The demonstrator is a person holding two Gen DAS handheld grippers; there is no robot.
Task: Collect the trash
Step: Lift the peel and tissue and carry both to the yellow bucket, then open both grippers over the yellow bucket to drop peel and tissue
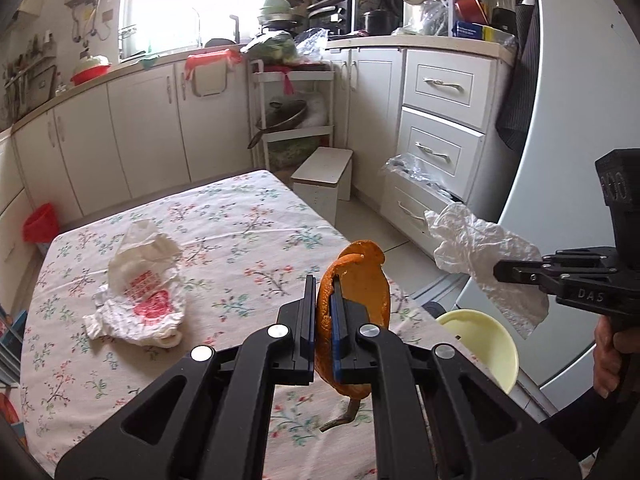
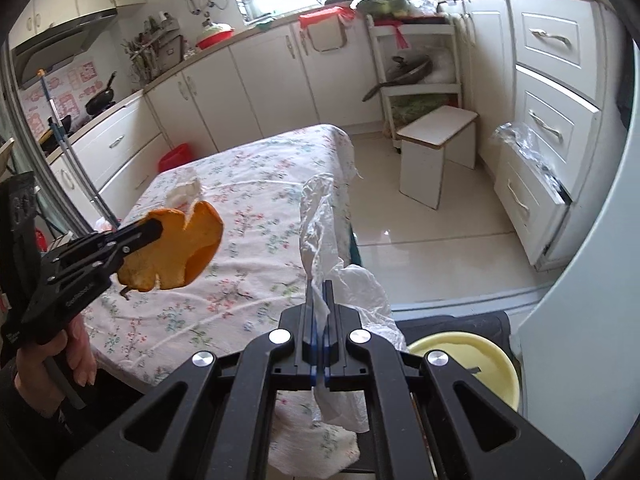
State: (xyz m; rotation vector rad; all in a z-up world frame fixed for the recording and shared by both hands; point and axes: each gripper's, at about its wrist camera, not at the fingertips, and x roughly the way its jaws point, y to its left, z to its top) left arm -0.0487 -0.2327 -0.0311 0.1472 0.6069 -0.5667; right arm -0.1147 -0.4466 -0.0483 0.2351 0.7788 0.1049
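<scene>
Two grippers are up over the near right corner of the table, each clamped on a piece of trash. The left gripper (image 1: 322,312) has its blue-edged jaws drawn narrow on an orange peel (image 1: 360,280), a curled piece that stands up past the fingertips and hangs down below them (a dark stem-like bit trails from its lower end). In the right wrist view the same peel (image 2: 180,248) shows broad and flat, pinched at one edge by the left gripper (image 2: 154,226), with a hand (image 2: 76,356) wrapped round the handle below. The right gripper (image 2: 319,304) has its jaws pressed all but together on a crumpled clear plastic bag (image 2: 320,224), which rises above the fingertips and spills to the right and below them. From the left wrist view that bag (image 1: 480,256) hangs out to the left of the right gripper (image 1: 500,271), over the floor beside the table's right edge, and part of the holding hand (image 1: 608,356) shows at the frame's right border. Just below both grippers, off the near right corner of the table, sits a pale yellow round bin (image 1: 484,340) with its rim facing up. On the floral tablecloth (image 1: 240,216), well to the left of the peel, lies a crumpled white bag with red print (image 1: 140,300). Farther off stand a white step stool (image 1: 324,180), white cabinets (image 1: 140,136), and a small red bin (image 1: 40,222) on the floor at the table's far left.
</scene>
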